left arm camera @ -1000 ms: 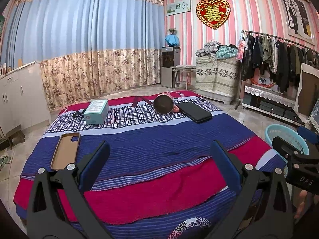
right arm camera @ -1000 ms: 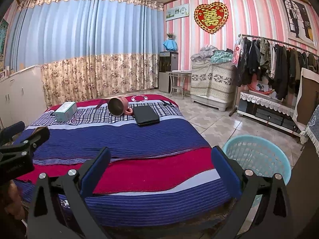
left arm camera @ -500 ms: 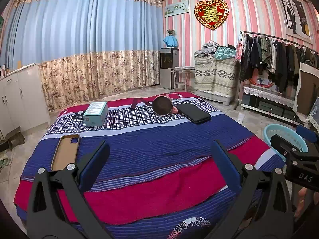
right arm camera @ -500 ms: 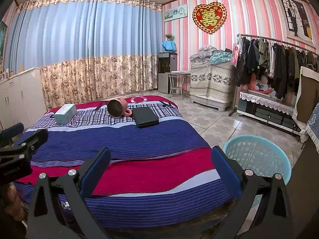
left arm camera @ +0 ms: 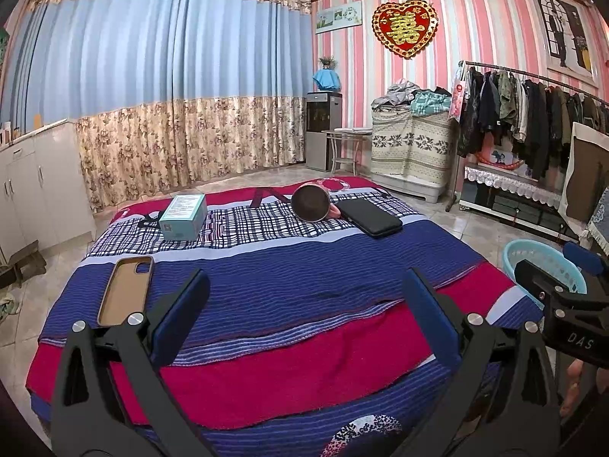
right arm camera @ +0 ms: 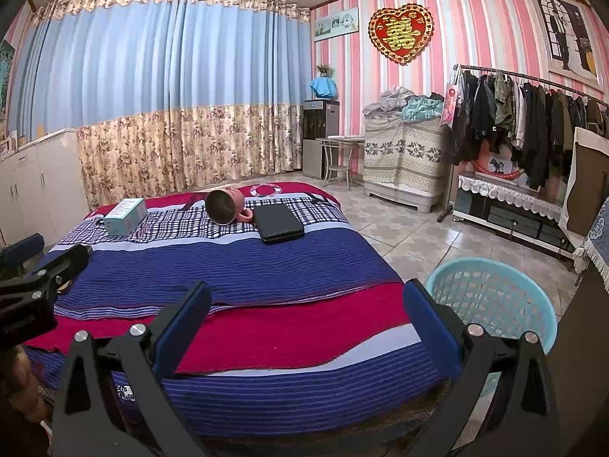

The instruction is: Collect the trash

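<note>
A bed [left arm camera: 266, 274] with a striped blue and red cover holds a teal box [left arm camera: 182, 216], a brown phone case [left arm camera: 125, 289], a pink mug on its side [left arm camera: 312, 202] and a black flat case [left arm camera: 369, 217]. My left gripper [left arm camera: 304, 304] is open and empty above the bed's near end. My right gripper [right arm camera: 304, 316] is open and empty over the bed's near right corner. A light blue basket [right arm camera: 495, 304] stands on the floor right of the bed. In the right wrist view the box [right arm camera: 125, 216], mug [right arm camera: 226, 205] and black case [right arm camera: 278, 222] lie far ahead.
A clothes rack [left arm camera: 533, 114] and a low shelf line the right wall. White cabinets [left arm camera: 34, 182] stand at the left. A covered chest [left arm camera: 411, 152], small table and water dispenser [left arm camera: 323, 129] stand at the back. Tiled floor [right arm camera: 399, 236] lies right of the bed.
Both views have shifted only slightly. Both grippers stay open and empty, and nothing on the bed has moved.
</note>
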`<control>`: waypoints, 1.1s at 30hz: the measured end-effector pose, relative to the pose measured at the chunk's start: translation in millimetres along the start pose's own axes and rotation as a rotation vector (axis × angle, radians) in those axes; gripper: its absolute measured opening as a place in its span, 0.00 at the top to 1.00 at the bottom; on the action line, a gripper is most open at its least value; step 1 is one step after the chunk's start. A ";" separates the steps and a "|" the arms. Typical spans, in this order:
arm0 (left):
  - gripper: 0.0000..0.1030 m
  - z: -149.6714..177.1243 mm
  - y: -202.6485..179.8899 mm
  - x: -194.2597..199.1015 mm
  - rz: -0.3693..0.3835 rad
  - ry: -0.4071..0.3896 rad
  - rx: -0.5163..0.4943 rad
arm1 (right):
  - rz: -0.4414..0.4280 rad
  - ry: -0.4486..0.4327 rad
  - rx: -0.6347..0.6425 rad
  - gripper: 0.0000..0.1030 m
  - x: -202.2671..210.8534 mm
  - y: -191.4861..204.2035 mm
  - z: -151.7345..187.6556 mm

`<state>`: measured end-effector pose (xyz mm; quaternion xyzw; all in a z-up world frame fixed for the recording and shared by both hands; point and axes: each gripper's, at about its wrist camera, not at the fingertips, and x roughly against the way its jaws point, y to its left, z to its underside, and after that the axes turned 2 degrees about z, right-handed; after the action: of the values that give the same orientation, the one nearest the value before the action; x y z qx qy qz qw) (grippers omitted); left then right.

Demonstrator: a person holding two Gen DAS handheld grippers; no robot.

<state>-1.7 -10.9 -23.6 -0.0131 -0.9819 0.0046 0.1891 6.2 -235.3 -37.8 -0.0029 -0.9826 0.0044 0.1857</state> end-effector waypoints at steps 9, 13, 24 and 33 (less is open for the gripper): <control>0.05 -1.0 -0.3 -0.2 -0.003 -0.003 -0.003 | 0.001 0.000 -0.002 0.04 -0.7 1.3 -0.4; 0.05 -1.0 -0.1 -0.2 -0.004 -0.003 -0.005 | 0.000 0.000 -0.002 0.04 -0.6 0.7 -0.1; 0.05 -2.3 0.4 0.1 -0.003 -0.006 -0.006 | 0.000 -0.001 -0.002 0.04 -1.0 1.0 0.4; 0.05 -1.7 -0.2 -0.2 -0.003 -0.004 -0.006 | 0.000 -0.003 -0.004 0.04 -0.7 -0.3 1.1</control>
<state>-0.9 -11.0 -22.1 -0.0122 -0.9822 0.0013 0.1872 6.5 -235.6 -39.1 -0.0033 -0.9829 0.0024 0.1843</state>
